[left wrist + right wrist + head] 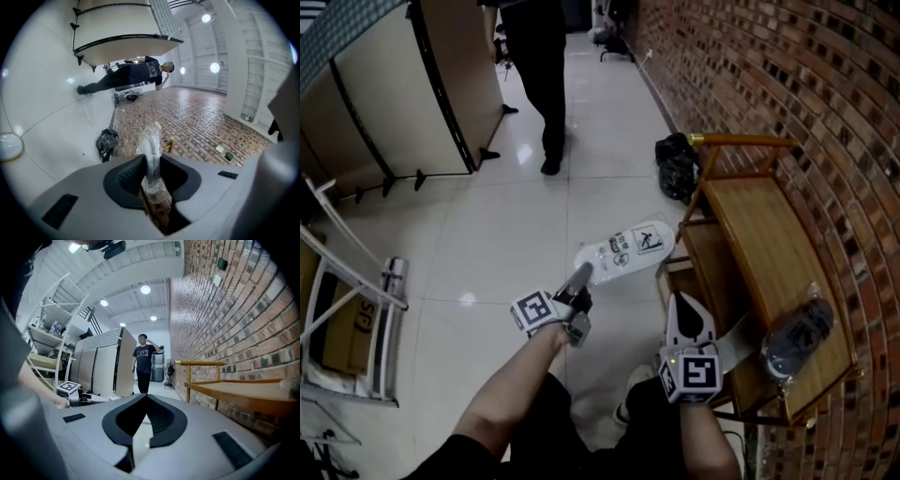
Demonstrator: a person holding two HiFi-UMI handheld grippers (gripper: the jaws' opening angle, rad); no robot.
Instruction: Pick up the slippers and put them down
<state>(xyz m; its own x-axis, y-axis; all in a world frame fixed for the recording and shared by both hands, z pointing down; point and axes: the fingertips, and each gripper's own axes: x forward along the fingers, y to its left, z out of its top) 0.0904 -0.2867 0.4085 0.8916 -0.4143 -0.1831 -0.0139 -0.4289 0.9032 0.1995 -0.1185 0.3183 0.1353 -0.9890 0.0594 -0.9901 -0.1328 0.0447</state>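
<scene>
Left hand-held gripper (581, 277): jaws narrow, clamped on one end of a white slipper (626, 249) in clear plastic wrap. In the left gripper view the slipper (150, 143) sits edge-on between the pads and sticks straight out along the jaws of the left hand-held gripper (151, 169).

Slipper orientation, head view: long axis runs from the jaws at lower left to the free end at upper right. The free end points at the near corner post of the wooden table (759, 234) and stops just short of it. The broad flat face with printed labels faces up toward the camera. It's over the white tile floor (506, 244); can't tell if it's clear of the tiles.

Right hand-held gripper (682, 302): pads meeting at the tips, nothing between them. Confirmed in the right gripper view (146, 401). It sits beside the table's near edge, well apart from the slipper.

On the table top, near end: a dark bundle in clear plastic (797, 336), lying diagonally. Can't tell what it is.

Further out:
- A black bag (677, 167) on the floor by the table's far post, against the brick wall (825, 112).
- A person in dark clothes (539, 66) standing on the tiles.
- A beige partition (403, 94) at left.
</scene>
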